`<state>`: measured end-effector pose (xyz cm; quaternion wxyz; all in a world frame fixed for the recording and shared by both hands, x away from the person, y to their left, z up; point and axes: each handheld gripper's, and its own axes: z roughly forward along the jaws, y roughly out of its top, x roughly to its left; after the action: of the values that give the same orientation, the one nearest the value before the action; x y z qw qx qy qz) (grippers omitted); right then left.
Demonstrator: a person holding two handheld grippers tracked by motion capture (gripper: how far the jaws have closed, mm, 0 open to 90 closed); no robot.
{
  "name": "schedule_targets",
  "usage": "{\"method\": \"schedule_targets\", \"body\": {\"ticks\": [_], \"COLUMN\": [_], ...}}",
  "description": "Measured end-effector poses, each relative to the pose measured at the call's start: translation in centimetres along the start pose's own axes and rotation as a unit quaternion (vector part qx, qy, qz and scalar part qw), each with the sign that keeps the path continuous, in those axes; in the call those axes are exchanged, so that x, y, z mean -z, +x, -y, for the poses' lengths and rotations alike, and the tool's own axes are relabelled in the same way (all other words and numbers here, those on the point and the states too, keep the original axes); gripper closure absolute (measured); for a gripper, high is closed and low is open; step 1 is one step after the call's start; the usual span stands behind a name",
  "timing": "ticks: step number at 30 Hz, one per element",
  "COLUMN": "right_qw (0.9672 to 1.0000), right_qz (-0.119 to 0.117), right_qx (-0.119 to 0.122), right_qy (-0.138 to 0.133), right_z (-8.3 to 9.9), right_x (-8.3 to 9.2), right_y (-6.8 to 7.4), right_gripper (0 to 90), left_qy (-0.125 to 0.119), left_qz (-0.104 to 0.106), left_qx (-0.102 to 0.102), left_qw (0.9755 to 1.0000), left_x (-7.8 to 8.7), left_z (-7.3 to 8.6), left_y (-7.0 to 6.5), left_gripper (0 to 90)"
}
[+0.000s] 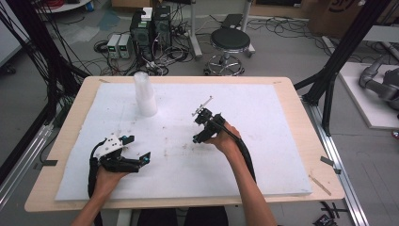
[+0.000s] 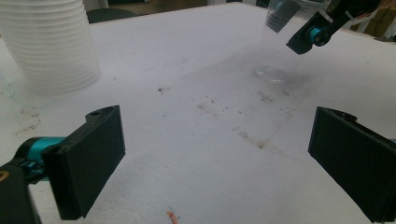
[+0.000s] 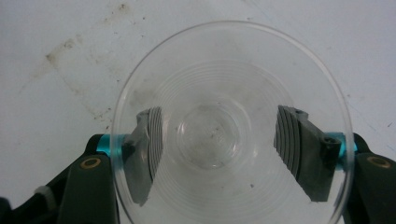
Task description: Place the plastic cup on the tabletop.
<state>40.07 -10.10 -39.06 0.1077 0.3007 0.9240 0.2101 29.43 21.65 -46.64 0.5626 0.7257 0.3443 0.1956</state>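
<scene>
The right claw (image 1: pixel 196 137) sits near the middle of the table (image 1: pixel 291 94), its jaws on either side of a clear cup (image 3: pixel 229 126). In the right gripper view we look straight down into that cup: its round rim is wide, its base small at the centre, and the two ribbed pads (image 3: pixel 292 140) show through the wall left and right, set against its sides. So the right claw is pinching the cup. From the left gripper view, the cup (image 2: pixel 275 42) stands upright on the white foam sheet (image 2: pixel 196 140), its base down on the sheet, with the right claw (image 2: pixel 299 44) at its upper part. The person's right hand (image 1: pixel 226 141) wraps the gripper from the near side.

Over on the near left, the left claw (image 1: pixel 137 151) is spread wide, nothing between its jaws. Its own view shows both black jaws far apart, with bare, stained foam between them. It points toward the middle of the table and stands well apart from the cup. The left hand (image 1: pixel 106 179) holds it low over the sheet.

At the far left of the sheet stands a tall stack of cups (image 1: pixel 144 94), upright, well apart from both claws. In the left gripper view that stack (image 2: pixel 49 44) is at the top left.
</scene>
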Motion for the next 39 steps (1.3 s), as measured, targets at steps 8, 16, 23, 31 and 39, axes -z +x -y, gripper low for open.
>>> {"method": "schedule_targets", "body": {"ticks": [8, 16, 23, 31, 39], "right_qw": [0.9999, 0.9998, 0.9985, 0.9891, 0.9729], "right_qz": [0.011, 0.012, 0.016, 0.012, 0.018], "right_qx": [0.0, -0.004, -0.016, -0.043, -0.061], "right_qy": [-0.005, -0.015, -0.05, -0.14, -0.222], "right_z": [0.3, 0.9, 3.1, 7.4, 11.3], "right_x": [-0.4, -0.2, 0.7, 2.3, 3.6], "right_y": [0.0, 0.0, 0.1, 0.2, 0.0], "right_gripper": [17.3, 13.7, 13.7, 13.7, 13.7], "left_qy": [-0.001, -0.001, 0.001, -0.004, -0.007], "left_qz": [0.0, 0.0, -0.002, -0.002, -0.003], "left_qx": [0.002, 0.004, 0.008, 0.01, 0.014], "left_qw": [1.0, 1.0, 1.0, 0.9999, 0.9999], "left_x": [0.0, 0.0, 0.0, 0.0, 0.1], "left_z": [0.0, 0.0, 0.0, 0.0, 0.0], "left_y": [0.0, 0.0, 0.1, 0.1, 0.2], "left_gripper": [3.8, 3.8, 3.8, 3.7, 3.8]}}
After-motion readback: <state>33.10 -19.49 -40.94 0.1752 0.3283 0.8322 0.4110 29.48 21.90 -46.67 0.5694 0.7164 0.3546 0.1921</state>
